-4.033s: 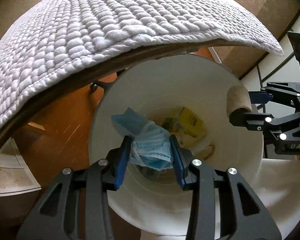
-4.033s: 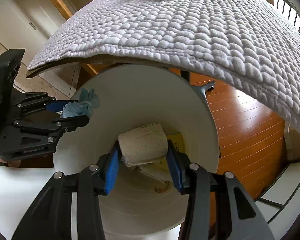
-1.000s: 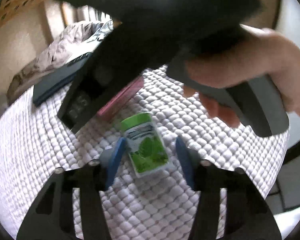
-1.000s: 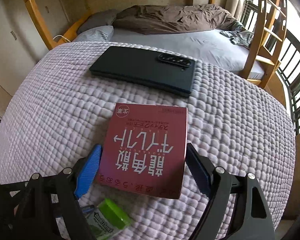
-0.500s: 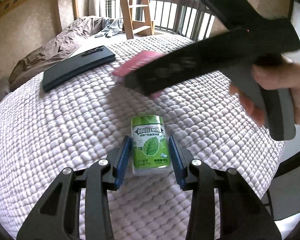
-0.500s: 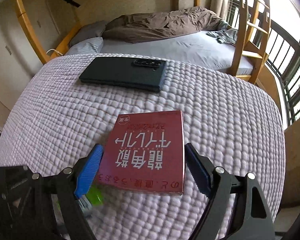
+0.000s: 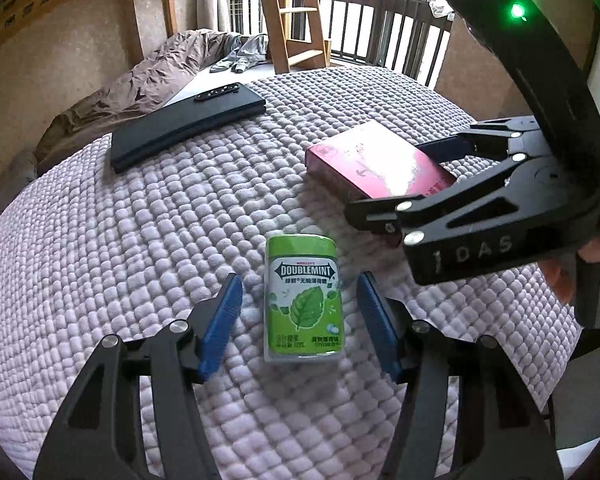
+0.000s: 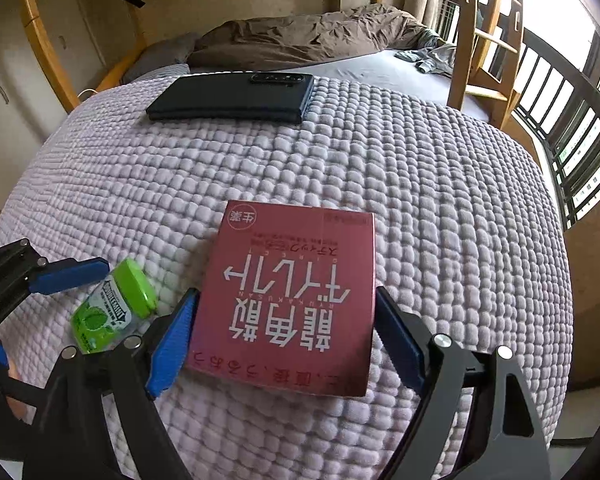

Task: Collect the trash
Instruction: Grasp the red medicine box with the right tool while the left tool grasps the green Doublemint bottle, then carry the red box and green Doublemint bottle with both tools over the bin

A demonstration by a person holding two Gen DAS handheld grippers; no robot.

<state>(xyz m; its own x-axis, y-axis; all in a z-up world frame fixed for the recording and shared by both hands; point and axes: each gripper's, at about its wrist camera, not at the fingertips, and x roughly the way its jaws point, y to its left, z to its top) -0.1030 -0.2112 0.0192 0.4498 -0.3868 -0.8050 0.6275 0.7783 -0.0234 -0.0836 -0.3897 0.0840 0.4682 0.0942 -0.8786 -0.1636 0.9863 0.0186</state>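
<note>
Lilac quilted cover, spread over a rounded top, and carrying three loose things, one of each kind. Counted one green gum bottle, lying on its side with its lime cap pointing away and a leaf printed on its label. Counted one dark red box, flat on the cover, white characters on its upper face. Counted one black phone, face down near the far edge, well apart from both.

Found two hand-held grippers at work, each with two blue pads. Left gripper straddled the gum bottle, jaws opening, bottle between them on the cover with a clear gap at either pad, so not gripped. Right gripper straddled the near half of the red box, jaws spread wide, each pad just beside a long edge of the box; saw no pressing, and the box lay flat on the cover. Could not tell for certain whether the left-hand pad brushed the edge.

Lay near each other, bottle and box, bottle to the left of the box in the right wrist view. Made out a few fingers of one hand under the right gripper's body, and one green lamp lit on top of it.

Beyond the cover: one bed with a rumpled brown duvet, one wooden ladder, one dark railing by the windows.
</note>
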